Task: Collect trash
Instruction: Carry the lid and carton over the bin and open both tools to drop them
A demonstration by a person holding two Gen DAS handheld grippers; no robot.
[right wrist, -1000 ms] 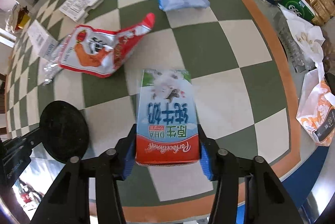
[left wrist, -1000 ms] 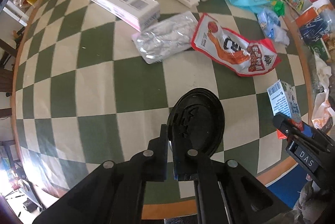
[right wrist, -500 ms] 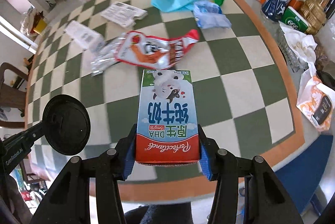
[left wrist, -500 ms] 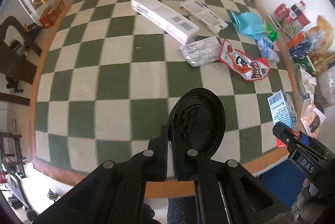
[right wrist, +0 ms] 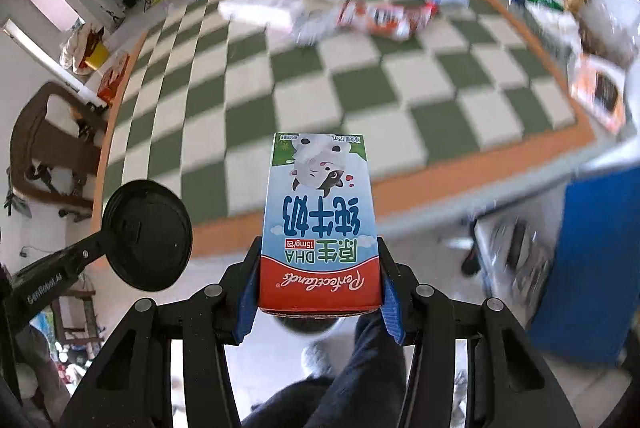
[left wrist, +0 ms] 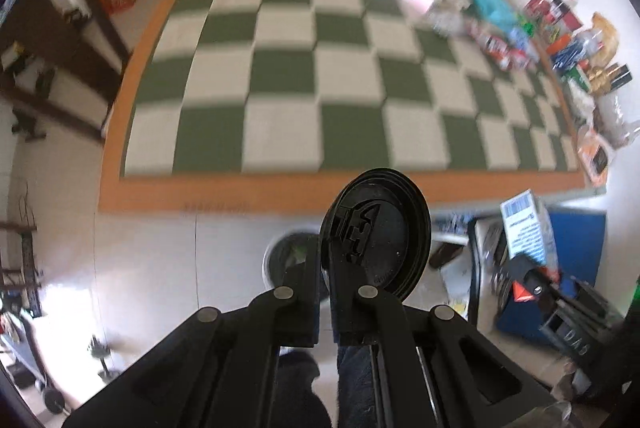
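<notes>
Left tool (left wrist: pixel 326 302): your fingers are pinched on the rim of a black lid (left wrist: pixel 378 234), held edge-on and upright, off the worktop and over the floor.
Right tool (right wrist: pixel 318 282): your blue pads (right wrist: pixel 247 302) clamp a milk carton (right wrist: pixel 318 224) by its red base end, the print upside down to the camera, the top pointing away from you.
Bin (left wrist: pixel 286 260): a round, pale-rimmed opening shows on the floor just behind the lid; it looks like the drop point, though the lid hides half of it.
Risk, lid: the grip is a thin bite on the rim only. A quick swing could twist the lid out, and it would roll away across the floor.
Risk, carton: you hold one end only, so the free end can lever it loose. If liquid remains inside, tipping it may spill.
Risk, aim: both views are blurred, so release before you are steady over the bin and you may miss it.
Worktop (right wrist: pixel 256 132): checked green and white, orange border; wrappers (right wrist: pixel 384 16) and boxes are left at the far end, well apart from both tools.
</notes>
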